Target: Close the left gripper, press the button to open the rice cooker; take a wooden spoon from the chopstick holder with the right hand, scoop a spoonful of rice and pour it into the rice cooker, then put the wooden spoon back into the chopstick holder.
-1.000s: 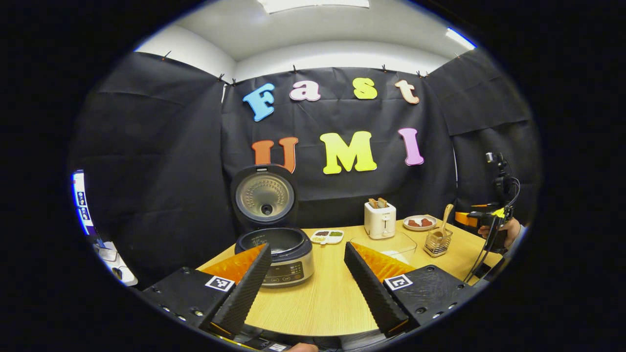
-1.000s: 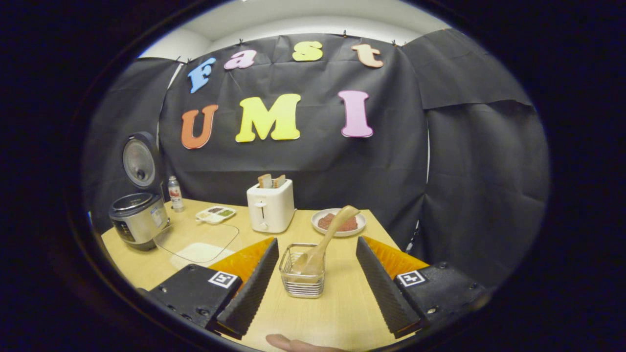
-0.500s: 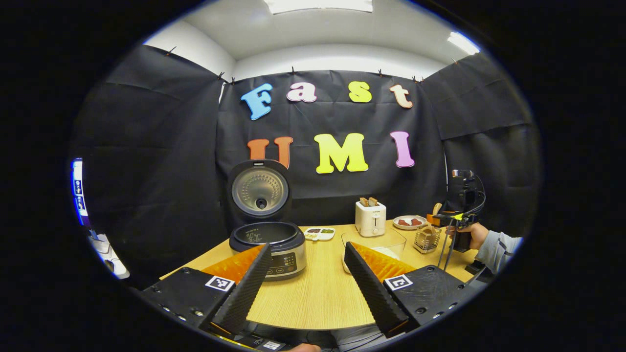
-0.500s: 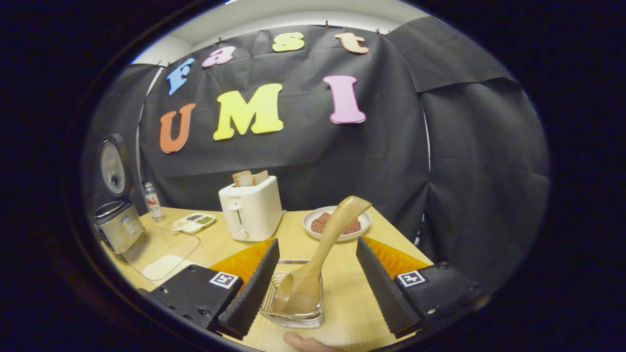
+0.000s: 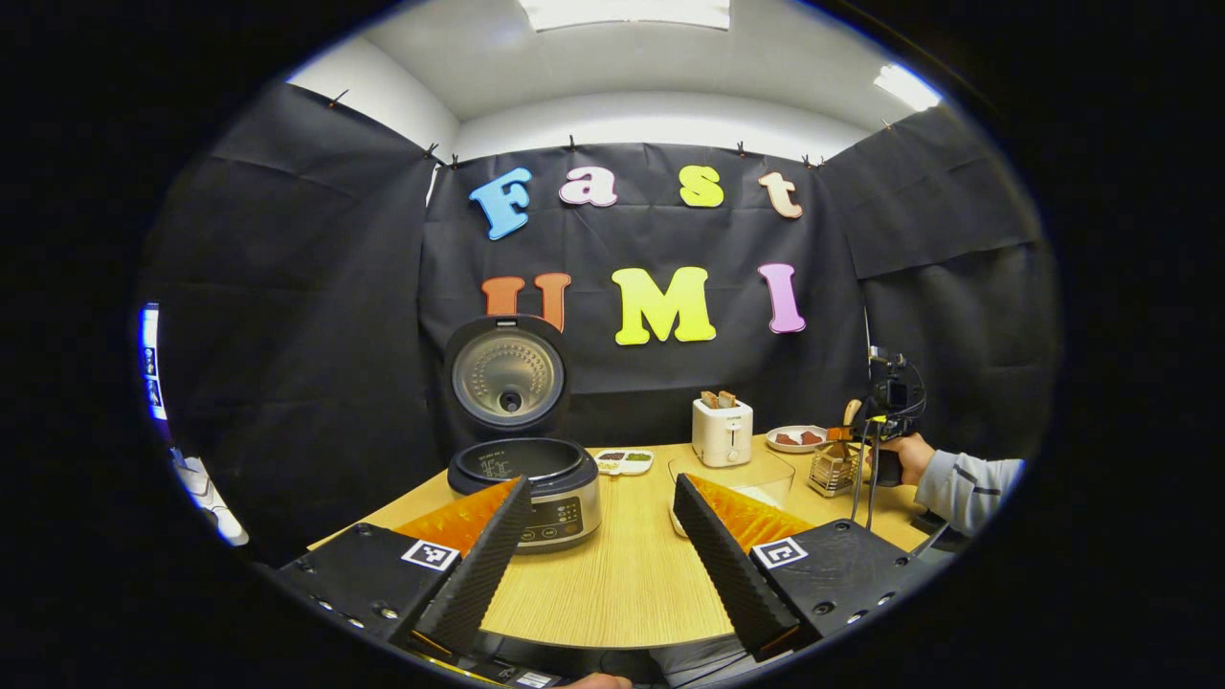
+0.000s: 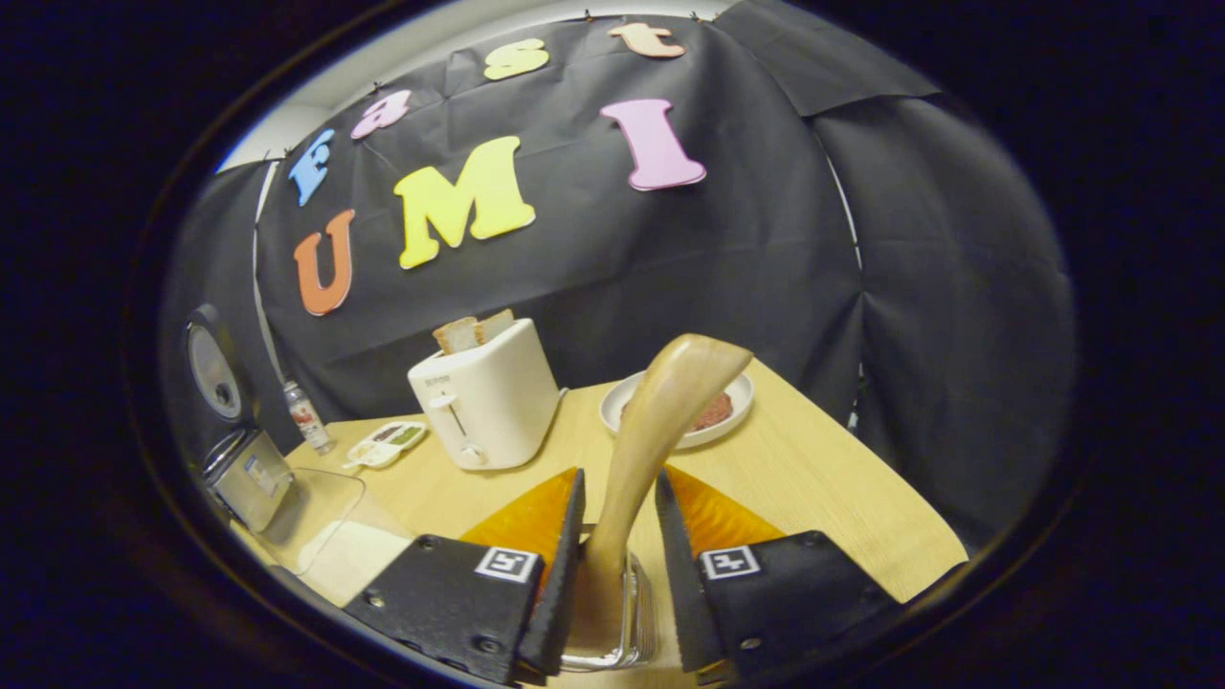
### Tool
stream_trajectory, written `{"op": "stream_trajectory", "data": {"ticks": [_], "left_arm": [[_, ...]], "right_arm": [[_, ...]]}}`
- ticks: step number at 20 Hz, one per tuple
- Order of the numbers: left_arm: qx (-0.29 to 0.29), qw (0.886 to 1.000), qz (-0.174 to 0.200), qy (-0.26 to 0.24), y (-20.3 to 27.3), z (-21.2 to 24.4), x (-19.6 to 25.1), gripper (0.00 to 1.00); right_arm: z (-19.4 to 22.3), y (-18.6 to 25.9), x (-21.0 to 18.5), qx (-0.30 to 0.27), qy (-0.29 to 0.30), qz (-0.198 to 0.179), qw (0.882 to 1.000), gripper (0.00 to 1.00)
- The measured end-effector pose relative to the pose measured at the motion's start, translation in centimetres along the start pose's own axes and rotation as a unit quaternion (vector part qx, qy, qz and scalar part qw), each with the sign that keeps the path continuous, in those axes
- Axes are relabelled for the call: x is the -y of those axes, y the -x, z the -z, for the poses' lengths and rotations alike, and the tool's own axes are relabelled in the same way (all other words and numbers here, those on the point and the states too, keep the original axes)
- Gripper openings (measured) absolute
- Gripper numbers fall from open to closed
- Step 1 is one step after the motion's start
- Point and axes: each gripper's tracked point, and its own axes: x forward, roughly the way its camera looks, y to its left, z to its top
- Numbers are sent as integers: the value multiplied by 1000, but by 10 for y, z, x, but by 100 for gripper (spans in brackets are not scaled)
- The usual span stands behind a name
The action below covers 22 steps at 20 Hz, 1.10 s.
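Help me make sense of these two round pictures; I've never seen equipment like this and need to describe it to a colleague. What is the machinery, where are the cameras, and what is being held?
There is no robot arm. A person holds a two-finger gripper in each hand, and a fisheye camera rides on each, looking along its fingers.

In the left gripper view, the left gripper hangs open over the wooden table. Ahead stands the rice cooker, lid up. Farther right, a hand holds the other gripper.

In the right gripper view, the right gripper has its fingers close on either side of the wooden spoon, which stands in the wire chopstick holder; whether they press it yet is unclear. Behind are a toaster with bread, a plate and a clear rice container.
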Motion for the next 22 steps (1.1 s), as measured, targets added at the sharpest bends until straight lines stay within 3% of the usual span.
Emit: {"op": "stream_trajectory", "data": {"ticks": [1, 3, 5, 11, 14, 22], "left_arm": [[-4, 1000, -3, -3, -1, 4, -2, 100], [-11, 1000, -6, -4, -4, 9, -5, 96], [-14, 1000, -5, -1, -3, 12, -7, 96], [-23, 1000, -15, 10, 0, 15, -17, 96], [-18, 1000, -10, 18, 5, 13, -16, 96], [-14, 1000, -19, 5, 15, 13, -24, 96]], "right_arm": [[-6, 4, 0, 7, 3, -4, 1000, 34], [-17, 16, -13, 19, -3, -28, 999, 21], [-29, 24, -16, 36, 2, -22, 999, 14], [-80, 62, -37, 105, 54, -19, 993, 12], [-94, 79, -59, 112, 88, -21, 990, 10], [-104, 121, -178, 119, 98, -112, 982, 7]]}}
